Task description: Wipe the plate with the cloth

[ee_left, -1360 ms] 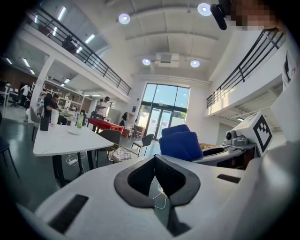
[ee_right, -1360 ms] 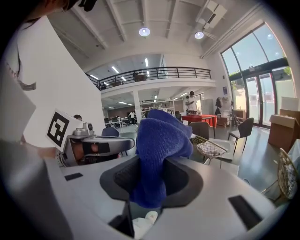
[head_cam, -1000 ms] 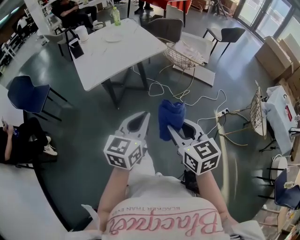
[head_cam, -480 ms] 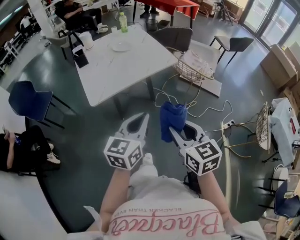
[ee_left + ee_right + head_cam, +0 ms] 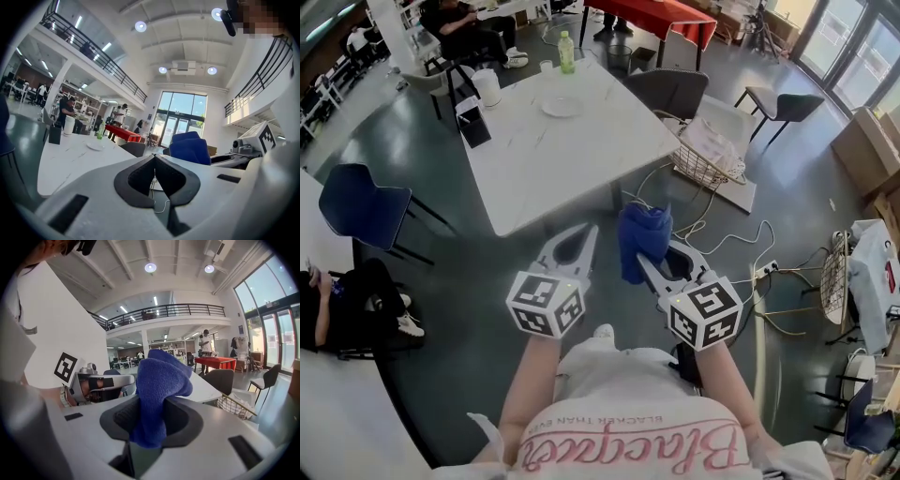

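as both extend, roughly level | left tongs [image 5: 592, 229] closed | right tongs [image 5: 641, 258]: cloth [image 5: 643, 232]

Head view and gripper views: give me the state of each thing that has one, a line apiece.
Left gripper: shut, empty.
Right gripper: shut on the cloth.
Cloth: bunched, standing up out of the jaws, not at the table.
Plate: flat on the table, untouched, looks empty.
Bottle: upright on the table.
Basket: upright on the floor, white stuff inside.
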Available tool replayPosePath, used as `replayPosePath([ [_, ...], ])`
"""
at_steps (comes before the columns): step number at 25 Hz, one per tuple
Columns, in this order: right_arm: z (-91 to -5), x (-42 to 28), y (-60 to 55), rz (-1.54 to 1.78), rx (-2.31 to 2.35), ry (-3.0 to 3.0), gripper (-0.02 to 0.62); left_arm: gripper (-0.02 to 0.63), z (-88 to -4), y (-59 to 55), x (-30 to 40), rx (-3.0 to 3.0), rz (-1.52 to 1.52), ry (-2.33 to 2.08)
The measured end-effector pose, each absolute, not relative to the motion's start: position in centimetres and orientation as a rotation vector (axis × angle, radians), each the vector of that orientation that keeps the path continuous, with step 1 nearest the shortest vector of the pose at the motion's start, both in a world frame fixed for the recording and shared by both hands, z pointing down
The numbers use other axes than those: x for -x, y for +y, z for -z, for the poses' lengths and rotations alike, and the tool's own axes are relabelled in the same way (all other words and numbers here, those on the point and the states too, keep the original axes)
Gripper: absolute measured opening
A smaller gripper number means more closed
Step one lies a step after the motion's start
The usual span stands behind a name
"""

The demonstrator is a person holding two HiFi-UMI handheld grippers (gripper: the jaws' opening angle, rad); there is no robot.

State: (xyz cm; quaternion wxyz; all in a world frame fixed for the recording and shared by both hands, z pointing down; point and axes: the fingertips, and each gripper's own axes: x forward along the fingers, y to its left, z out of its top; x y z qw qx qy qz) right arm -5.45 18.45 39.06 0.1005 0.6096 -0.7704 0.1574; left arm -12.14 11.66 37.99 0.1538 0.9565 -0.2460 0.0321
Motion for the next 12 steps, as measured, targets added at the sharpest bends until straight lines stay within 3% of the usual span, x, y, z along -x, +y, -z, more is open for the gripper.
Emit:
replayPosePath([
  [12,-39.7,5.6,13.4,-0.473,-1.756,-2.281,0.117,0.005,-39.0,6.7,13.3,-2.693,-0.077,-0.766],
])
